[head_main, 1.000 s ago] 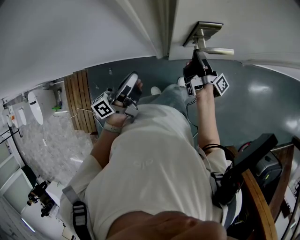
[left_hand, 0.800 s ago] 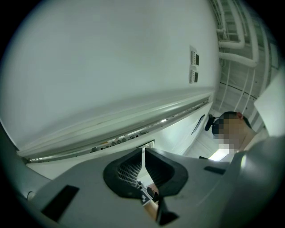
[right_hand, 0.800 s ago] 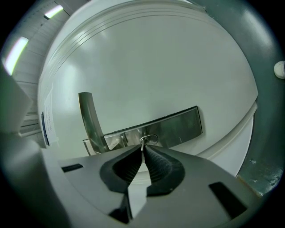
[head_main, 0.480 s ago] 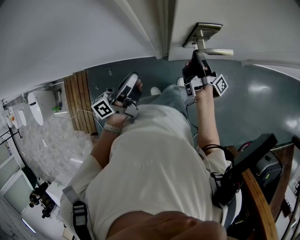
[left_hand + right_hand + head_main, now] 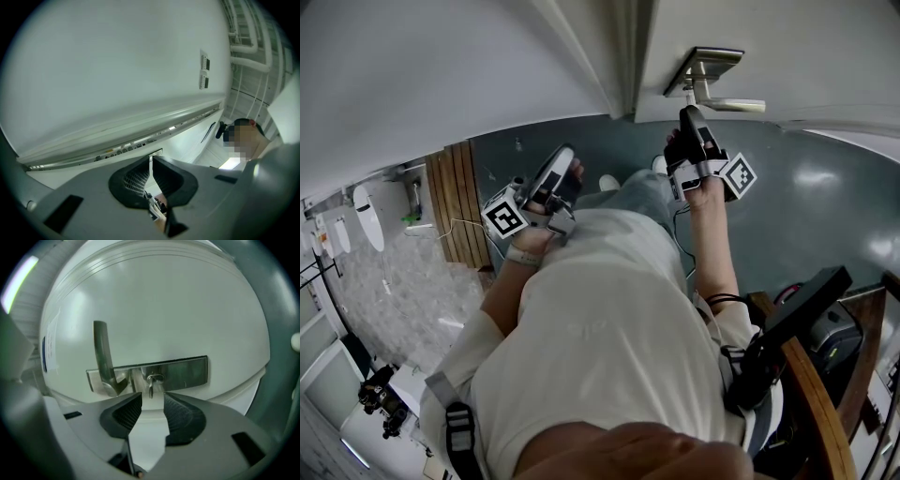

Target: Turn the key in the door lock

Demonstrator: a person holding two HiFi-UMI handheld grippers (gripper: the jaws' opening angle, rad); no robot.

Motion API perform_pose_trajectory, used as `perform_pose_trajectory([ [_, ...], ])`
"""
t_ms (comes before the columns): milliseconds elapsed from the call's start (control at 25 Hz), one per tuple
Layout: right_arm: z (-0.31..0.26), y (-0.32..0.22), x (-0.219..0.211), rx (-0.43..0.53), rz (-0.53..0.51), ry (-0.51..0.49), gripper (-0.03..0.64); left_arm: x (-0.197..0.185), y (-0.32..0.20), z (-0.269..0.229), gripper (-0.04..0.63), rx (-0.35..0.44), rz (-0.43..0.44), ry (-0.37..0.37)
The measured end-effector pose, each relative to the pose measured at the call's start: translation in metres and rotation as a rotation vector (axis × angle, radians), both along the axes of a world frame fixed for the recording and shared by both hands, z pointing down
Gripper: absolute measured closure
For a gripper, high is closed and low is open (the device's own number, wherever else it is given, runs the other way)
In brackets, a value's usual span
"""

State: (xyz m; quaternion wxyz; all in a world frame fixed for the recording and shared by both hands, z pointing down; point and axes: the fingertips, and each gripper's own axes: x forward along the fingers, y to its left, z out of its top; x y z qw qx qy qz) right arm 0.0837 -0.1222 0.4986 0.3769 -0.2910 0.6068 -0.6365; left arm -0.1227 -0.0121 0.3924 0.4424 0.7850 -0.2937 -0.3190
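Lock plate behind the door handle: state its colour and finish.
Silver, brushed metal. The rectangular lock plate shows best in the right gripper view.

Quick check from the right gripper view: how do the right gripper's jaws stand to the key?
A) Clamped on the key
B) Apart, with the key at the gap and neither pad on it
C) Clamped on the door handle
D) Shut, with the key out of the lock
B: the right gripper has its jaws apart, having just been opening. The key sits in the lock plate at the mouth of the gap, and neither pad presses on it.
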Motion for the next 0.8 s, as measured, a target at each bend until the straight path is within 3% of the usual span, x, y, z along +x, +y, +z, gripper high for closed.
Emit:
perform_pose_trajectory([
  [120,-0.003,0.014,-0.004,0.121,-0.076,0.293,0.489,-0.001,0.000,-0.001,0.584,0.010,0.000,0.023],
  [240,-0.001,0.023,0.002,0.248,-0.116,0.697,0.489,-0.001,-0.002,0.002,0.584,-0.007,-0.002,0.022],
  [360,-0.006,0.028,0.008,0.465,-0.142,1.183,0.489,-0.001,0.000,0.006,0.584,-0.042,0.000,0.055],
  [440,-0.009,0.032,0.009,0.621,-0.166,1.538,0.491,-0.002,0.000,0.005,0.584,-0.022,0.000,0.037],
  [560,-0.012,0.033,0.008,0.810,-0.199,1.965,0.490,-0.002,0.000,0.004,0.584,-0.007,-0.001,0.045],
  [680,-0.009,0.031,0.006,0.949,-0.237,2.294,0.491,-0.001,0.000,0.001,0.584,0.003,0.001,0.049],
  [800,-0.001,0.027,0.000,1.052,-0.275,2.487,0.491,-0.001,0.002,0.004,0.584,-0.016,0.000,0.026],
])
